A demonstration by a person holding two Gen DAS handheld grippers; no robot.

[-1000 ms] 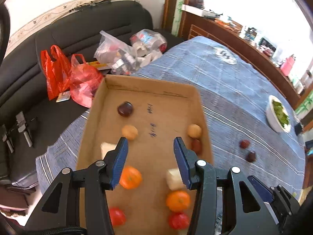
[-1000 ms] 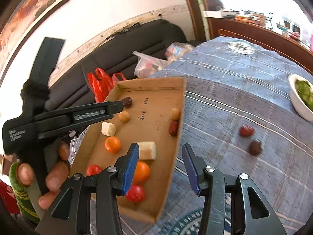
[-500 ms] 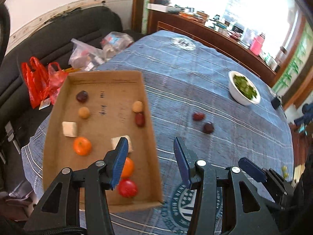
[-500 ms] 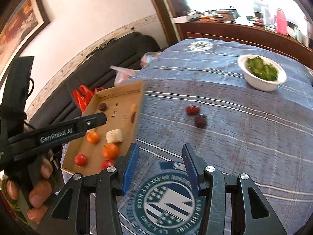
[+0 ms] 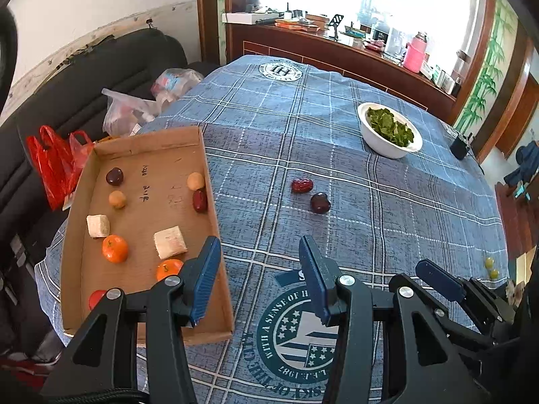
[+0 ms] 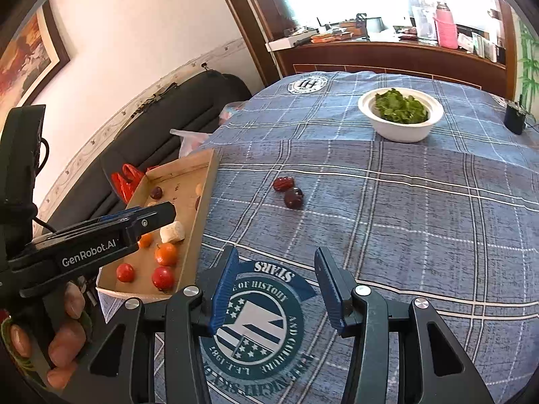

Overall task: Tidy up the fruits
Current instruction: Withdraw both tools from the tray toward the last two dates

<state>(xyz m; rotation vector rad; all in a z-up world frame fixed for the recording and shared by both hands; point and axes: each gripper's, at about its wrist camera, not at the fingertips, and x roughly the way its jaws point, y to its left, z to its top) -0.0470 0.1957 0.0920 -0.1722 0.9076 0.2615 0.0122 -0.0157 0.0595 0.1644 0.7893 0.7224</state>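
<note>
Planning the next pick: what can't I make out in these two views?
- Left wrist: red fruit in cardboard tray, half hidden by left gripper.
- Left wrist: two yellow-green things, too small to identify.
- Right wrist: tray's middle fruits, covered by left gripper.

Both tools share one build: the left gripper (image 5: 259,279) and the right gripper (image 6: 276,286) have matte black, angular frames with triangular cut-outs and round silver screw heads at the pivots. Each finger carries a ribbed blue pad (image 5: 206,277). In the right wrist view the left tool's long black body bears white "GenRobot.AI" lettering, a black cable (image 6: 42,165) loops off its rear block, and a green knitted cuff (image 6: 10,346) edges the hand (image 6: 62,336) on its handle.
</note>
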